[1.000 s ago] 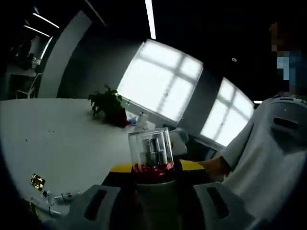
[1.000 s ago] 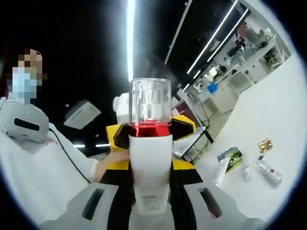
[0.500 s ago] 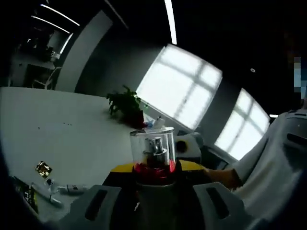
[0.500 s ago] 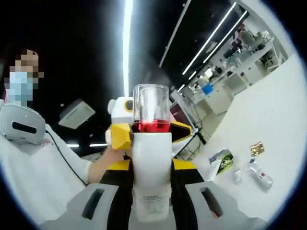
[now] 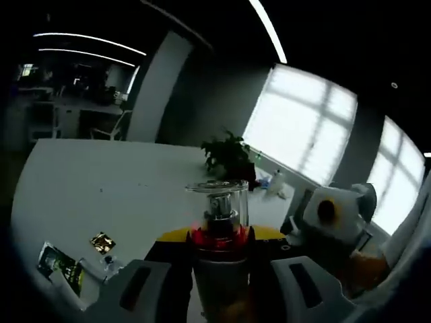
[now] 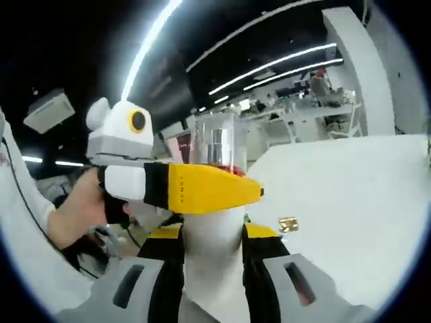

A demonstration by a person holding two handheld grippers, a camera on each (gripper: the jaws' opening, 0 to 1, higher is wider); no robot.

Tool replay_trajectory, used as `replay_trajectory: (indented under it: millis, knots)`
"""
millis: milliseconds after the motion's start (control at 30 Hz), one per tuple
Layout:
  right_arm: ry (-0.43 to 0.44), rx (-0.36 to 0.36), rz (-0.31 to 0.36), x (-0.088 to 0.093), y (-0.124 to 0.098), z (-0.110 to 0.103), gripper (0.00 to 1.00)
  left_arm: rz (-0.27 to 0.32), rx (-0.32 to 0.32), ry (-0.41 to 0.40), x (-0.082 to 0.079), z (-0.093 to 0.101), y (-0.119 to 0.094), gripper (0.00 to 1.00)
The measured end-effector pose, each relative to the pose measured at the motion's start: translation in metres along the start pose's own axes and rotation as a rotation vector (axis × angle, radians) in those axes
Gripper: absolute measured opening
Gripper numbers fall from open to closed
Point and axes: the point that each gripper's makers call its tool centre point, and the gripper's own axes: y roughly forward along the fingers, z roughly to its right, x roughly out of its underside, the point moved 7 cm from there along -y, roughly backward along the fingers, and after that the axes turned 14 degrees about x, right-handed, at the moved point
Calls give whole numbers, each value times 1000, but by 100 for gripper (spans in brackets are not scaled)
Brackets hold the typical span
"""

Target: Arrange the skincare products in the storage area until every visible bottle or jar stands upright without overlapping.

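I have one bottle (image 5: 217,269) held up in the air between both grippers, well above the white table (image 5: 101,188). It has a white body, a red band at the neck and a clear cap (image 5: 217,202) over a metal pump, and it stands upright in both views.

In the left gripper view, my left gripper (image 5: 217,286) has its jaws closed against the white body from either side, with the cap rising above them. Beyond the bottle sits the right gripper (image 5: 337,219) (white housing, a hand (image 5: 367,266) behind it), its yellow and black jaws reaching in at the red band.

In the right gripper view, my right gripper (image 6: 212,282) also has its jaws pressed on the white body (image 6: 212,259), so it grips the same bottle. The left gripper (image 6: 168,185) crosses in front of the neck here, its yellow jaw lying across the bottle just below the cap (image 6: 217,142), with a hand (image 6: 77,208) on its handle.

Down on the table, well apart from the bottle, lie a few small things: a green and white packet (image 5: 60,262), a gold foil sachet (image 5: 102,242) and a small tube (image 5: 111,268) just beside them. The gold sachet (image 6: 288,224) also shows in the right gripper view. A potted plant (image 5: 229,156) stands at the table's far edge near the bright windows (image 5: 310,128).
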Motion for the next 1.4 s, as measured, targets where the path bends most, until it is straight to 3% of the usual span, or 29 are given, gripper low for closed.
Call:
replay_trajectory:
  millis: [67,133,233,267,433,533,667,767,900,1000,1100,1400]
  knots:
    - [-32,51,22,-1,4,-2,39,14,-21,19,0,3,1,28]
    - [-63,106,87,-2,5,-4,41,32,-46,47,-4,6,1,28]
    - [-93,194,147,-3,1,3,33,44,-60,84,-6,11,0,28]
    - [-2,171,175,-5,1,1,32,68,-85,104,-6,13,-2,28]
    - [-61,202,171,-9,4,4,31,98,-138,139,-6,20,-2,27]
    - [-33,224,179,-7,1,9,30,96,-148,170,-7,23,-1,28]
    - [-24,180,173,-4,-1,13,29,88,-133,169,-6,22,0,28]
    - [68,104,157,-1,-1,12,29,82,-122,180,-5,22,1,28]
    - [178,-12,152,4,-3,13,28,69,-21,188,-5,26,2,27]
    - [195,-77,152,7,-6,15,28,41,61,153,-5,24,1,28]
    - [237,-168,150,8,-11,18,28,-3,199,130,-7,23,-1,29]
    - [289,-387,193,-1,-24,17,28,-47,445,125,-17,21,-9,30]
